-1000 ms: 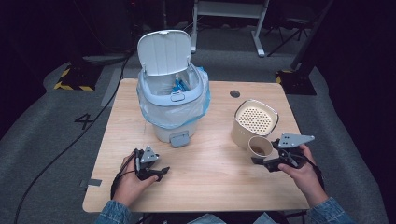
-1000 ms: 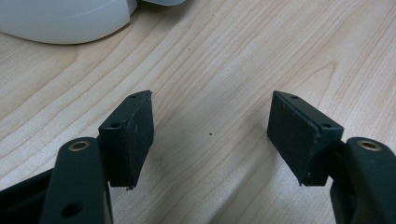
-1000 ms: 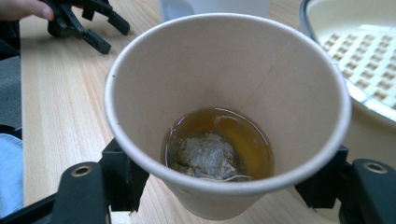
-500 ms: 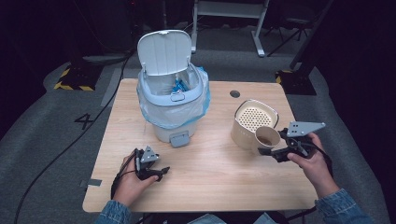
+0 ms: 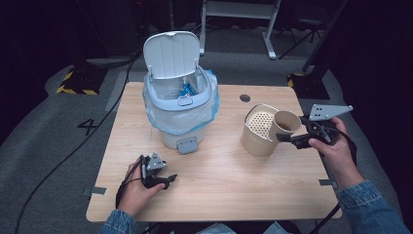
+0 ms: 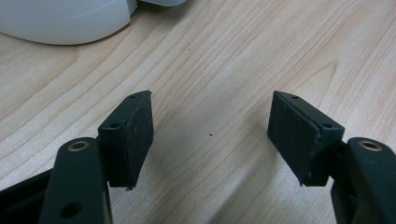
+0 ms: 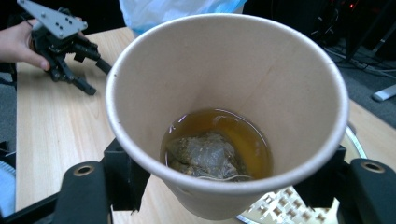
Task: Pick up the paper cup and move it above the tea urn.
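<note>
My right gripper (image 5: pixel 288 134) is shut on a tan paper cup (image 5: pixel 286 122), held up just right of a beige container with a perforated strainer insert (image 5: pixel 258 127). In the right gripper view the cup (image 7: pixel 261 70) holds amber tea and a soaked tea bag (image 7: pixel 205 156), with my right gripper (image 7: pixel 224 181) clamping its sides. My left gripper (image 5: pixel 159 177) rests on the table's front left, open. Its jaws stand wide apart over bare wood in the left gripper view (image 6: pixel 210 135).
A pale blue pedal bin (image 5: pixel 181 109) with its lid raised and a plastic liner stands at the back left of the wooden table (image 5: pixel 229 180). Its base (image 6: pixel 60 23) lies just ahead of the left gripper. A cable hole (image 5: pixel 245 98) sits behind the strainer.
My right gripper has lifted the cup and carried it away from the front edge, up beside the strainer's rim. The left gripper has stayed put.
</note>
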### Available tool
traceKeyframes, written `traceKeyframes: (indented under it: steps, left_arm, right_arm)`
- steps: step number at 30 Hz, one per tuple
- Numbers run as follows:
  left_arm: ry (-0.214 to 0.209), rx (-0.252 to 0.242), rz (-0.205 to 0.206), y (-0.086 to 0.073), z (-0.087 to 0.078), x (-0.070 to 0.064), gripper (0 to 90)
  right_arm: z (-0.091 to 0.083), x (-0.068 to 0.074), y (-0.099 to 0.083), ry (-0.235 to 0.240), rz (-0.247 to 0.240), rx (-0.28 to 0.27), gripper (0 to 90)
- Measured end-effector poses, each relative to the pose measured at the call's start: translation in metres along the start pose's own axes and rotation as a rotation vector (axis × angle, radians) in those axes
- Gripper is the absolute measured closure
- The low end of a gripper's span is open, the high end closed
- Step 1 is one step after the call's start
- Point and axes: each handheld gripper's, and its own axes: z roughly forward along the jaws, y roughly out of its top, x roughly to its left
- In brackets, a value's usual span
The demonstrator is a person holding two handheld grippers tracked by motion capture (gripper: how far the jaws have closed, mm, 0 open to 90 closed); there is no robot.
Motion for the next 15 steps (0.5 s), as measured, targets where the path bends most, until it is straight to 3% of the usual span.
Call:
traceKeyframes:
  steps: [15]
  left_arm:
    - [0.0,0.0,-0.001,0.0,0.0,0.0,31.7]
  right_arm:
    - [0.006,-0.042,0.019,-0.051,0.019,-0.009,31.9]
